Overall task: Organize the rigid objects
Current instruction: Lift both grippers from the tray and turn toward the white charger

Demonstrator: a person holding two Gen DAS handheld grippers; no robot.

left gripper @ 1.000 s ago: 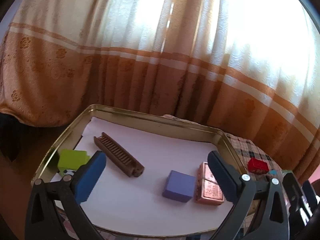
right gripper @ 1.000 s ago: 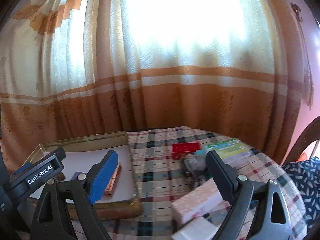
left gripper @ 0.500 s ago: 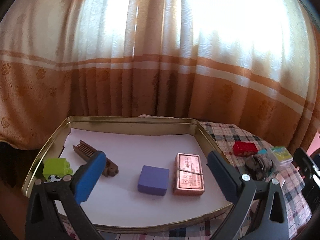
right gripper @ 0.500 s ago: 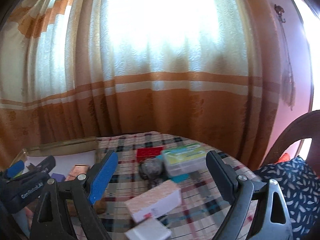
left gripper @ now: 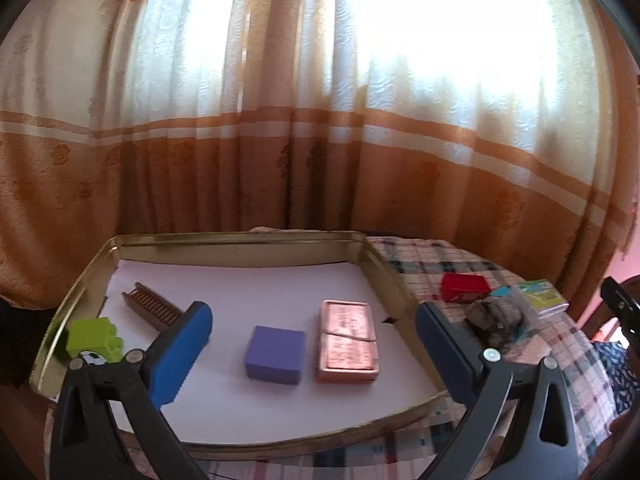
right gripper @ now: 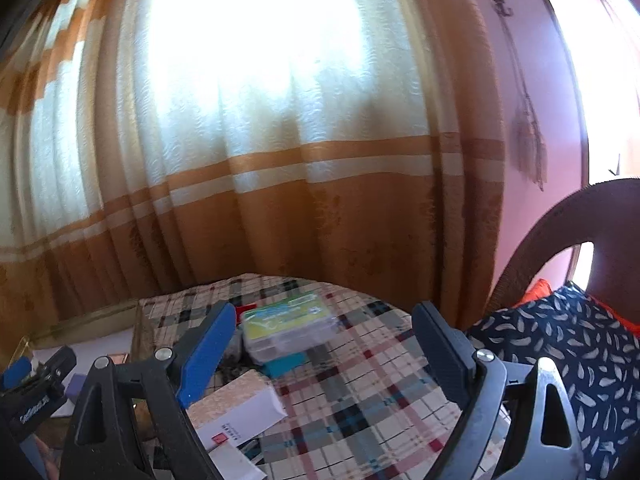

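A gold metal tray [left gripper: 236,238] lined with white paper holds a purple block [left gripper: 275,354], a copper tin [left gripper: 347,339], a brown comb [left gripper: 152,311] and a green toy brick [left gripper: 94,338]. My left gripper [left gripper: 316,344] hangs open above the tray's front, nothing between its fingers. On the checked tablecloth [right gripper: 360,392] lie a clear box with a green-yellow label [right gripper: 288,322], a pink-and-white box [right gripper: 240,404], a red box [left gripper: 466,287] and a dark grey lump [left gripper: 496,316]. My right gripper [right gripper: 324,352] is open over the cloth, holding nothing.
Orange and cream curtains [right gripper: 280,200] hang right behind the table. A dark chair back [right gripper: 560,232] and a feather-patterned cushion [right gripper: 560,344] stand at the right. The left gripper's tip [right gripper: 36,376] shows at the right wrist view's left edge.
Both grippers have swung to the right. The tray slid left in each view, and the labelled box, chair and cushion came into the right wrist view. Both stay open.
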